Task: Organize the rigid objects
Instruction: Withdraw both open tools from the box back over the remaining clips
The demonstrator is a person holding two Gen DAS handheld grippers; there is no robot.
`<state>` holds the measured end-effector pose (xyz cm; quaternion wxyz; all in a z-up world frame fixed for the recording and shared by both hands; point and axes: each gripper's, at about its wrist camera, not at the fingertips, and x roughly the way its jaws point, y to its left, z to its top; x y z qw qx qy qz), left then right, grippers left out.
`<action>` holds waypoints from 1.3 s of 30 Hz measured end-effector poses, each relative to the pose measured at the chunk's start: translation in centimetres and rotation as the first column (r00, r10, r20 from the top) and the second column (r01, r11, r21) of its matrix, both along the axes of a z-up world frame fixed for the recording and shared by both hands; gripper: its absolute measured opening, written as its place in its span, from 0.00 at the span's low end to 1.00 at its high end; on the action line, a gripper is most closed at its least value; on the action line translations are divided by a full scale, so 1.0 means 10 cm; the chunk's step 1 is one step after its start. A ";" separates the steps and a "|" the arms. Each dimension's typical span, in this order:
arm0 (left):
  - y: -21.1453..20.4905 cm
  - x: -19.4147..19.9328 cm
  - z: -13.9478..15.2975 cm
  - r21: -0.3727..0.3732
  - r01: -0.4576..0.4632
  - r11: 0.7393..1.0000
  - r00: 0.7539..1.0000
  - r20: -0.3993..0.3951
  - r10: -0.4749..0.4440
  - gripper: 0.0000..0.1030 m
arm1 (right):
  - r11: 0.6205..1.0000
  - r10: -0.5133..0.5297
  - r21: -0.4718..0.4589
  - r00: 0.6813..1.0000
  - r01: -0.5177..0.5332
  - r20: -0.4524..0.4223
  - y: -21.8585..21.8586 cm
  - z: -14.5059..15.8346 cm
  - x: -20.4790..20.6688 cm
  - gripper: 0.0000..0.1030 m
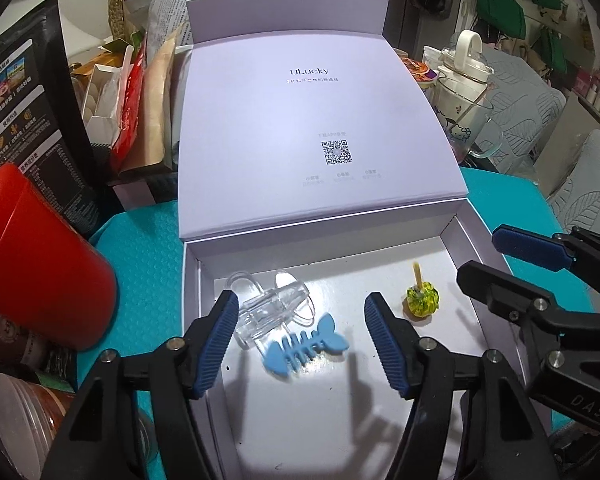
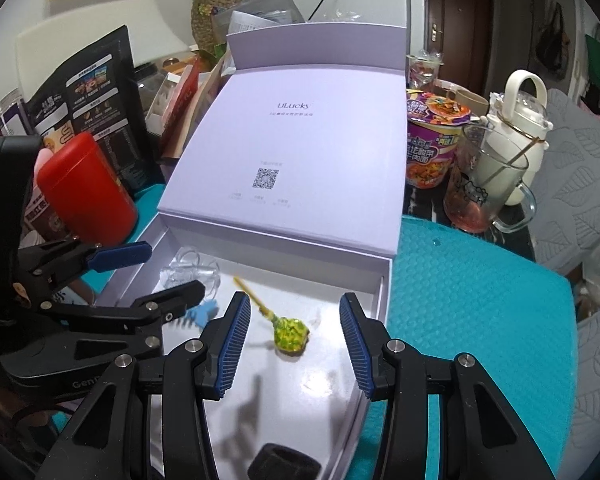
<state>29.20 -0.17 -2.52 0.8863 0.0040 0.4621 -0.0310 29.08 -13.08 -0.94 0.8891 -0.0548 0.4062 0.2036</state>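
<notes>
A pale lilac box (image 1: 192,280) lies open on a teal mat, its lid (image 1: 320,120) folded back. Inside it lie a blue fishbone clip (image 1: 306,350), a clear plastic piece (image 1: 268,304) and a yellow-green lollipop (image 1: 420,300). My left gripper (image 1: 300,344) hangs open over the clip, and its pads do not touch it. My right gripper (image 2: 294,344) stands open over the lollipop (image 2: 290,334), with a gap on both sides. The right wrist view shows the left gripper (image 2: 152,280) at the left, partly covering the clip (image 2: 202,314). A black ring-like thing (image 2: 284,464) sits at the box's near end.
A red canister (image 2: 88,188) and a black pouch (image 2: 92,104) stand left of the box. To the right are a noodle cup (image 2: 436,140), a glass mug (image 2: 484,184) and a white bottle (image 2: 524,120). Bare teal mat (image 2: 480,300) lies right of the box.
</notes>
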 end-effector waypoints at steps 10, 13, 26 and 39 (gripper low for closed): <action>0.05 -0.10 0.16 0.008 -0.009 1.000 0.999 0.036 0.009 0.63 | 1.000 -0.003 0.015 1.000 0.002 0.024 -0.03 0.09 -0.07 0.45; 0.07 -0.15 0.22 0.003 -0.018 1.000 0.998 0.055 0.018 0.63 | 1.000 0.000 0.020 0.999 -0.001 0.035 -0.01 0.15 -0.12 0.45; 0.09 -0.59 0.63 -0.016 -0.056 0.998 0.985 0.161 0.058 0.63 | 0.999 0.006 0.031 0.994 -0.009 0.106 -0.02 0.45 -0.59 0.45; 0.06 -1.33 0.85 -0.030 -0.049 0.998 0.976 0.213 0.055 0.63 | 0.998 -0.008 0.055 0.991 0.000 0.136 -0.10 0.60 -1.28 0.45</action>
